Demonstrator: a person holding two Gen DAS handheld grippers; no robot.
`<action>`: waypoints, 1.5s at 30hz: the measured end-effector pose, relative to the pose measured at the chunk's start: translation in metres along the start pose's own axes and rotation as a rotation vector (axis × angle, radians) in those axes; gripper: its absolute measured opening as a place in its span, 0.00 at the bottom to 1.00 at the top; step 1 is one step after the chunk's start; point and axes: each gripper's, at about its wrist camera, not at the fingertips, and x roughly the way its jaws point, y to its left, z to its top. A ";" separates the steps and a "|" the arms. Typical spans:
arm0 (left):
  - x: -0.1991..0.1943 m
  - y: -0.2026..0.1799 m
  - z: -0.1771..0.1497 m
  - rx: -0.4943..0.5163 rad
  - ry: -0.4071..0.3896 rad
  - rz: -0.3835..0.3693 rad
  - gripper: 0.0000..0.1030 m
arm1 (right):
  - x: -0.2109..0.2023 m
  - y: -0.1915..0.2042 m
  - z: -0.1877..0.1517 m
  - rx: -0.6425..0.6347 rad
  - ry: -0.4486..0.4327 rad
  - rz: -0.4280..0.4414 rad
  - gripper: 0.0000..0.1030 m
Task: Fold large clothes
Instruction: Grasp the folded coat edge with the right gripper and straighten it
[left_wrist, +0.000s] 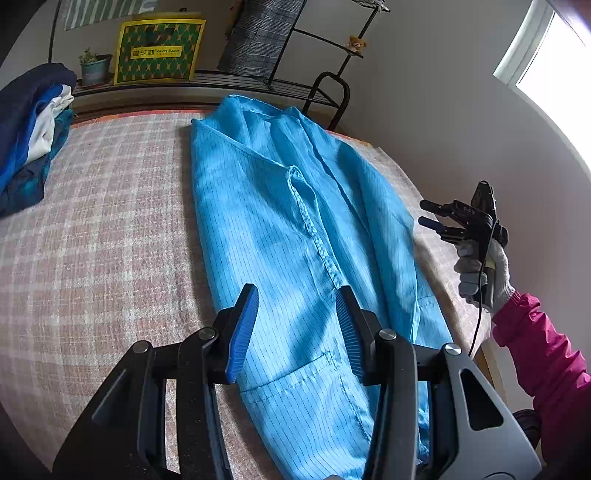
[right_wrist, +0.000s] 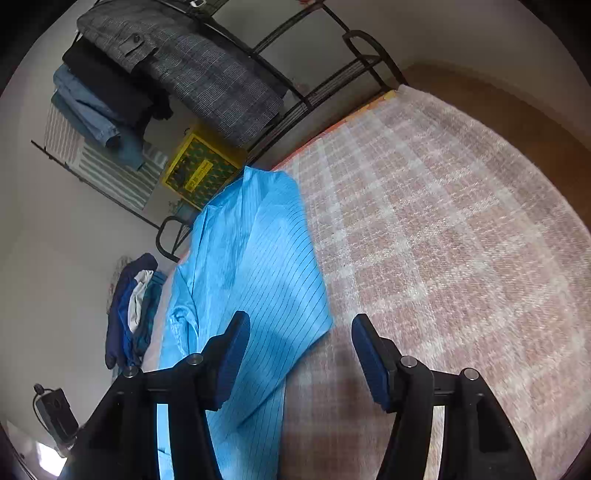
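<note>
The blue garment (left_wrist: 295, 236) lay lengthwise, partly folded, on the checked table cover (left_wrist: 110, 221), both the left gripper (left_wrist: 295, 321) and right gripper (right_wrist: 299, 354) gaping empty above it, so a shallow pinch risked, seemingly, dragging the slippery layers askew.

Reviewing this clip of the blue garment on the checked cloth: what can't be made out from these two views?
- Near end of the blue garment: cut off by the bottom edge and covered by the left gripper in the left wrist view.
- Its far side, right wrist view: hidden by its own folds.
- Small print on the yellow box: too small.
- Pile of folded clothes: cut off by the left edge; item count unclear.
- Right gripper: small and distant in the left view.
</note>
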 end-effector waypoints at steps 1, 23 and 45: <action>0.000 0.001 0.001 -0.003 0.001 -0.001 0.43 | 0.008 -0.002 0.002 0.012 0.006 0.006 0.59; -0.039 0.009 -0.002 -0.008 -0.061 -0.064 0.43 | 0.074 0.177 0.020 -0.331 0.068 -0.080 0.00; -0.059 0.023 -0.007 -0.024 -0.084 -0.074 0.43 | 0.132 0.198 0.001 -0.382 0.167 -0.245 0.19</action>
